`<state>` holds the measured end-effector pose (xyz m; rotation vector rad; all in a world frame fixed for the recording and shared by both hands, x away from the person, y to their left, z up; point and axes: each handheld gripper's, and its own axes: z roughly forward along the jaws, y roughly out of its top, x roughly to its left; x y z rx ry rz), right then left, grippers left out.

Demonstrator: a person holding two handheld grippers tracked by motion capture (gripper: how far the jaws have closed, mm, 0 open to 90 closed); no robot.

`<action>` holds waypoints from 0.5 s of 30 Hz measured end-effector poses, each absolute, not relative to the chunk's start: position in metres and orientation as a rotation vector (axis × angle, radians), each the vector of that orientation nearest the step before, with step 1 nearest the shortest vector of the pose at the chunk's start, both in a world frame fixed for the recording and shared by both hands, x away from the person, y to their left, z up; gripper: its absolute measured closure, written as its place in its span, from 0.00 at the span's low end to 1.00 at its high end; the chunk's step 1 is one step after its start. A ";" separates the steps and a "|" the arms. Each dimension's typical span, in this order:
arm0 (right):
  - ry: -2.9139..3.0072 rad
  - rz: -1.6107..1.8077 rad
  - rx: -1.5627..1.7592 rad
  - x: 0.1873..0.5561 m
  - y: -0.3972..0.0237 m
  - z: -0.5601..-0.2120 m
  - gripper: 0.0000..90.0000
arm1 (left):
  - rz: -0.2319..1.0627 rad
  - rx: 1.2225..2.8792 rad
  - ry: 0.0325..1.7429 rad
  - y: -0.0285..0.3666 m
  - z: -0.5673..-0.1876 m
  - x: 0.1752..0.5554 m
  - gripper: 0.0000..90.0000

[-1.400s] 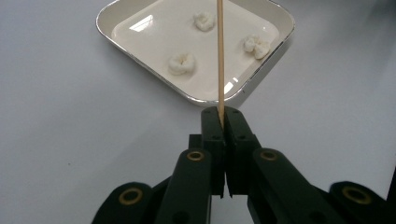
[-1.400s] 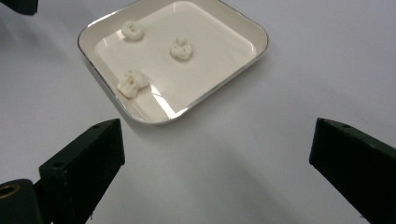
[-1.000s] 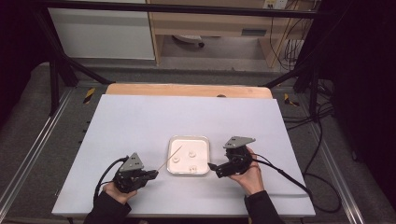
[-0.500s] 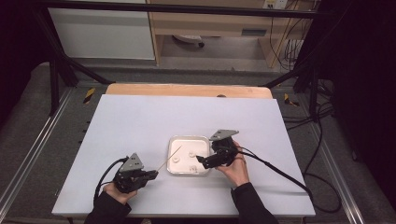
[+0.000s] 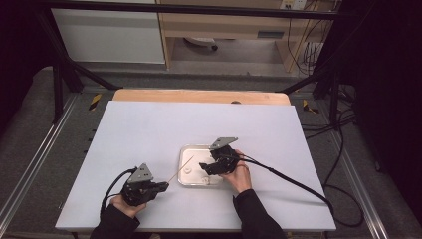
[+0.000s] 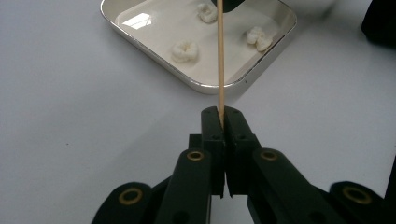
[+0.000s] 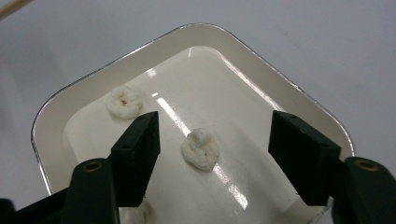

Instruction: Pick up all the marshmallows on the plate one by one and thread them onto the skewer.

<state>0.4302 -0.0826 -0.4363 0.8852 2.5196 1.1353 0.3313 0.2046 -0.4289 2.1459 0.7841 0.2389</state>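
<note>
High view overhead, distant; gripper views close, sharing tray (image 5: 185, 151).

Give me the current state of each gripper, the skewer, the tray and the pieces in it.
Left gripper: shut on the skewer.
Skewer: clamped, pointing toward the tray.
Right gripper: open, over one white piece.
Tray: flat on the table, holding three white pieces.

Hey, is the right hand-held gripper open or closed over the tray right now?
Open. The right hand-held gripper hangs over the tray, its jaws spread wide either side of a white piece, touching nothing.
</note>
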 end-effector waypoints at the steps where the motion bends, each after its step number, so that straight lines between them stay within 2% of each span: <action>1: 2.525 1.135 0.883 0.431 -0.082 -0.438 0.44 | 0.239 2.147 0.783 0.205 -0.429 0.331 0.97; 2: 2.541 1.128 0.878 0.431 -0.082 -0.440 0.49 | 0.239 2.146 0.785 0.205 -0.429 0.332 0.97; 6: 2.543 1.132 0.864 0.431 -0.081 -0.442 0.56 | 0.240 2.147 0.784 0.204 -0.429 0.331 0.97; 15: 2.569 1.134 0.860 0.432 -0.079 -0.447 0.69 | 0.237 2.145 0.782 0.203 -0.429 0.332 0.97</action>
